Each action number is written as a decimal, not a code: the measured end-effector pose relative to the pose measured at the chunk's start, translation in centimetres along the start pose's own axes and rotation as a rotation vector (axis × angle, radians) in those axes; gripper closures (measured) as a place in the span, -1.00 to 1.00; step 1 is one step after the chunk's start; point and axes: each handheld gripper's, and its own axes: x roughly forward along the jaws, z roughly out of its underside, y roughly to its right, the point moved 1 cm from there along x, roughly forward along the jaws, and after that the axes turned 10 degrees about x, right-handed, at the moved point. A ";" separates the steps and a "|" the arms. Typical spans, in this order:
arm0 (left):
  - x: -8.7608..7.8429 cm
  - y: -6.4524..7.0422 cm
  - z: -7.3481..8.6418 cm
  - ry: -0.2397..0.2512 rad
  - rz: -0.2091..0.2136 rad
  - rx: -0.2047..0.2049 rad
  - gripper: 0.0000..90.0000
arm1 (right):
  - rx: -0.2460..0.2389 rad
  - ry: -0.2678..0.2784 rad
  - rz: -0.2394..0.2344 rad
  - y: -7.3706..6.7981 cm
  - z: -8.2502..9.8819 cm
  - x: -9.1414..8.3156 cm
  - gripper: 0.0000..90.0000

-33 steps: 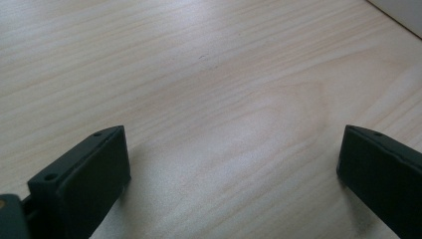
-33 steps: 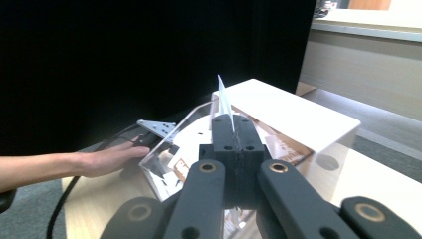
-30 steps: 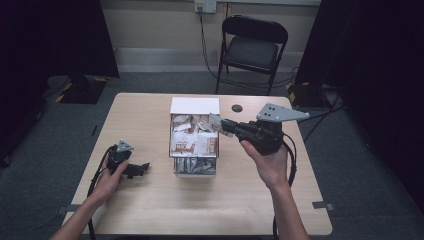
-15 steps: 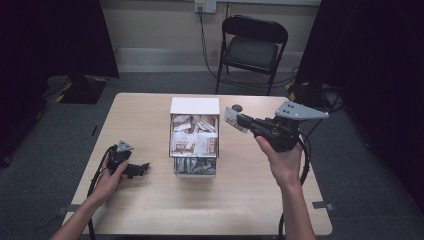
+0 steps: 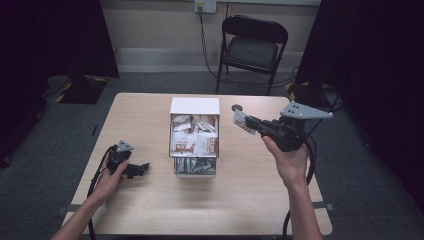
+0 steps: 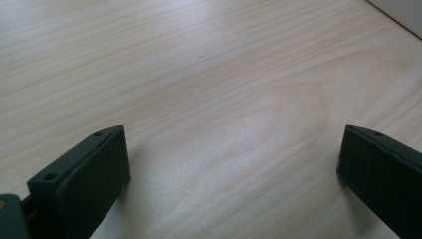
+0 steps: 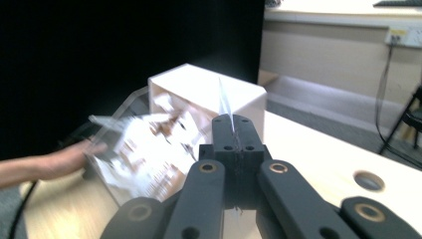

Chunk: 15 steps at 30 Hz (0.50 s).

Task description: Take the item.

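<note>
- Right gripper [image 5: 245, 121] has pulled back out of the box [image 5: 195, 106] over the last second: it was over the box's right edge, and now it hangs in the air to the right of it, clear of the rim and above the tabletop [image 5: 240, 200].
- It carries a packet [image 5: 240, 120] along. The fingers [image 7: 233, 130] are closed tight, with a thin clear edge of wrapper sticking up between them in the right gripper view.
- That view is motion-blurred, so the printed white-and-brown pouch [image 7: 144, 154] to the left of the jaws is probably the held packet hanging sideways, though I can't rule out it being box contents behind.
- The extraction step looks done: one packet is out, well apart from the rest of the packets [image 5: 194, 136] in the box.
- Left gripper [image 5: 142, 167] hasn't moved across the frames. It rests low on the tabletop to the left of the box, in the person's left hand [image 5: 111, 176].
- Its fingers [image 6: 84, 174] are spread wide with nothing between them but bare wood.
- The black round thing [image 5: 236, 107] sits on the tabletop just behind the held packet, apart from it as far as I can tell.
- Judgement: the next call is where to set the packet down; open tabletop to the right of the box is free.
</note>
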 end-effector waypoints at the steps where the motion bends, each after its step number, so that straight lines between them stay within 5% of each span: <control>1: 0.0 0.0 0.0 0.000 0.000 0.000 -1.00 | 0.005 -0.007 0.003 0.2 0.2 0.0 1.00; 15: 0.0 0.0 0.0 0.000 0.000 0.000 -1.00 | 0.049 -0.097 0.025 2.3 3.4 2.2 1.00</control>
